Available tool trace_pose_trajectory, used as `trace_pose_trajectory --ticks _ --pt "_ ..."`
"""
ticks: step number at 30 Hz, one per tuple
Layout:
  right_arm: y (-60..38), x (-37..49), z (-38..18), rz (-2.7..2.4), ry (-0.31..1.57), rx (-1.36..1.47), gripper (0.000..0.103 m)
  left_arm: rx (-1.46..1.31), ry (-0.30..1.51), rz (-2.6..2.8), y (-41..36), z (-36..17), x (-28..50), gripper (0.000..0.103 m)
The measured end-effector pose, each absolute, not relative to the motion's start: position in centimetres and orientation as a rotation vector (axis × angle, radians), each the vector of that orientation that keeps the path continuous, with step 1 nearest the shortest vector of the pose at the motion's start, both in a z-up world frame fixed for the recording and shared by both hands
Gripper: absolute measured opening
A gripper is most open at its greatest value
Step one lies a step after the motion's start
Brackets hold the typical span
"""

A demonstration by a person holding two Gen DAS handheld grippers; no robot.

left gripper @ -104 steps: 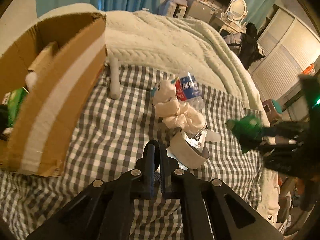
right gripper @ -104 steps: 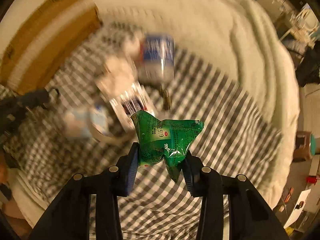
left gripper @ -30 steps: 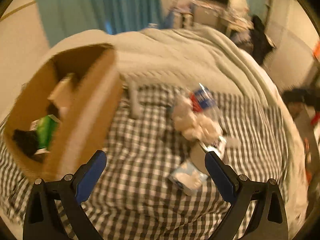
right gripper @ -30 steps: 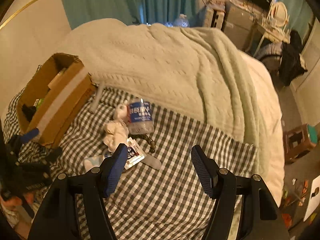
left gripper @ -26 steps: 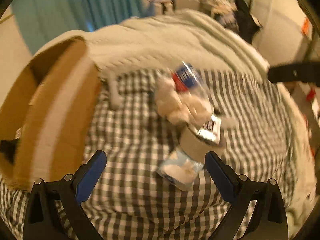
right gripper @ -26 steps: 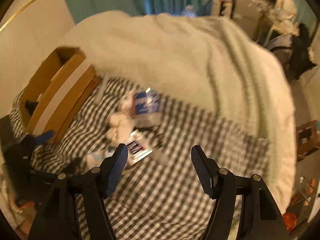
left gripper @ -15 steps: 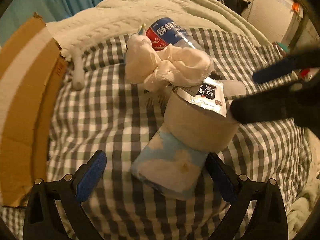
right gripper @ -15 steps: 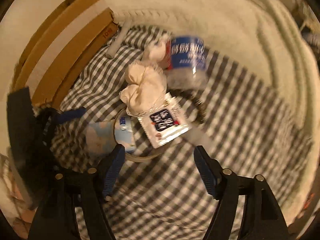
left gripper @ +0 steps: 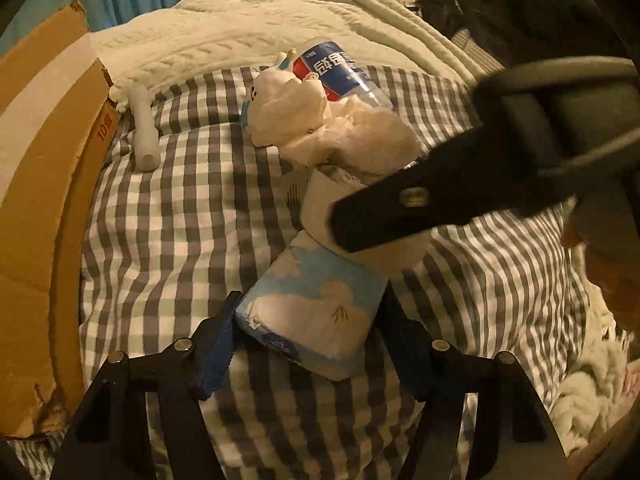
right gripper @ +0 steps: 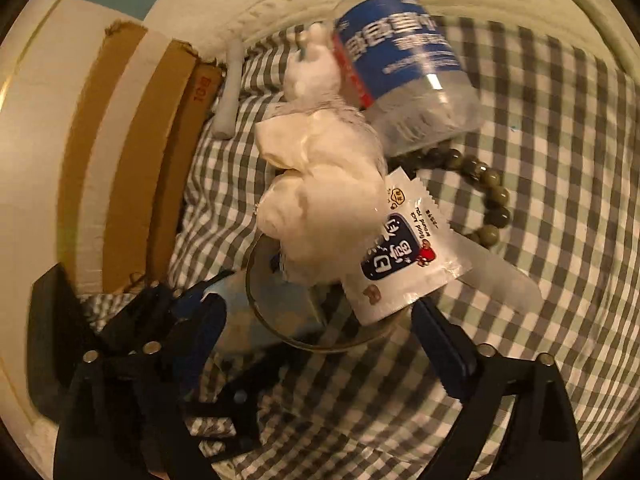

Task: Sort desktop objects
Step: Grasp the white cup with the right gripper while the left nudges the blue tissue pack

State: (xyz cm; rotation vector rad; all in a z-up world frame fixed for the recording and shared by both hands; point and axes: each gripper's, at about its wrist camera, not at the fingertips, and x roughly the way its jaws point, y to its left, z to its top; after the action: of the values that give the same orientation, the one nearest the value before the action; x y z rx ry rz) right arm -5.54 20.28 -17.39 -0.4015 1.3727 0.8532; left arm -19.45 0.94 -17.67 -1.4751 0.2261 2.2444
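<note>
A light blue tissue pack (left gripper: pixel 316 304) lies on the checked cloth between the fingers of my left gripper (left gripper: pixel 310 344), which stands open around it. Behind it is a tape roll (left gripper: pixel 320 204) partly hidden by the right gripper's arm, then crumpled white tissue (left gripper: pixel 352 136), a small white toy (left gripper: pixel 276 92) and a plastic bottle (left gripper: pixel 336 68). In the right wrist view my right gripper (right gripper: pixel 320 340) is open around the tape roll (right gripper: pixel 280 328) and a white snack sachet (right gripper: pixel 404 248). The tissue (right gripper: pixel 320 200), bottle (right gripper: pixel 404 68) and tissue pack (right gripper: pixel 244 316) also show there.
A cardboard box (left gripper: pixel 36 200) stands at the left, also in the right wrist view (right gripper: pixel 120 152). A white tube (left gripper: pixel 142 136) lies by it. A bead bracelet (right gripper: pixel 480 188) and a clear strip (right gripper: pixel 500 276) lie at right. A cream blanket (left gripper: pixel 280 12) covers the bed behind.
The green packet held 3.5 s ago is gone from the right gripper. Both grippers, open, dropped toward the pile; the left now straddles the tissue pack, the right the tape roll.
</note>
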Motion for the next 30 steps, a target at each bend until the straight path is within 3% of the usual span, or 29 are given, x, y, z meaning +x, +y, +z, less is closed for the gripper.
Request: trace_pose_trajectory --ticks 6,7,8,13,14,15,16,17,22,24,25,26,30 --pt "20.8 -7.0 -18.5 0.822 1.385 -0.483 0.094 -1.476 0.216 2.229 0.2 -17.2 -18.5 0.066" --pt "20.8 -7.2 -18.3 0.805 1.363 -0.523 0.081 -1.477 0.22 2.227 0.2 -17.1 -18.4 0.066" --pt "20.7 -7.3 -18.0 0.811 1.353 -0.545 0.076 -1.478 0.224 2.222 0.1 -17.0 -18.1 0.066" --pt "19.6 -7.8 -15.0 0.759 1.293 -0.608 0.073 -1.493 0.214 2.239 -0.6 -15.7 -17.3 0.066" --pt "19.3 -8.0 -14.4 0.751 1.289 -0.608 0.067 -1.507 0.193 2.237 -0.8 -15.5 -17.2 0.065" --pt "19.0 -8.3 -13.6 0.742 1.28 -0.616 0.052 -1.543 0.167 2.235 -1.1 -15.2 -17.5 0.065" --pt "18.8 -8.7 -13.0 0.726 1.274 -0.628 0.023 -1.612 0.148 2.239 -1.3 -15.0 -18.0 0.065" --pt "18.5 -9.1 -12.3 0.702 1.256 -0.651 0.018 -1.68 0.106 2.238 -1.6 -14.7 -18.4 0.065" --pt "16.9 -11.7 -9.6 0.653 1.192 -0.672 0.019 -1.691 -0.087 2.294 -3.0 -11.2 -18.0 0.065" --pt "17.1 -12.2 -9.1 0.646 1.194 -0.652 0.034 -1.669 -0.069 2.355 -3.3 -10.2 -18.2 0.065" --pt "16.8 -12.5 -8.9 0.639 1.195 -0.633 0.056 -1.66 -0.07 2.375 -3.5 -10.1 -18.2 0.065" --pt "17.2 -12.2 -8.8 0.64 1.198 -0.617 0.07 -1.655 -0.074 2.396 -3.3 -10.2 -18.7 0.065" --pt "18.5 -12.0 -9.2 0.639 1.201 -0.567 0.076 -1.663 -0.083 2.466 -3.9 -10.6 -19.0 0.065"
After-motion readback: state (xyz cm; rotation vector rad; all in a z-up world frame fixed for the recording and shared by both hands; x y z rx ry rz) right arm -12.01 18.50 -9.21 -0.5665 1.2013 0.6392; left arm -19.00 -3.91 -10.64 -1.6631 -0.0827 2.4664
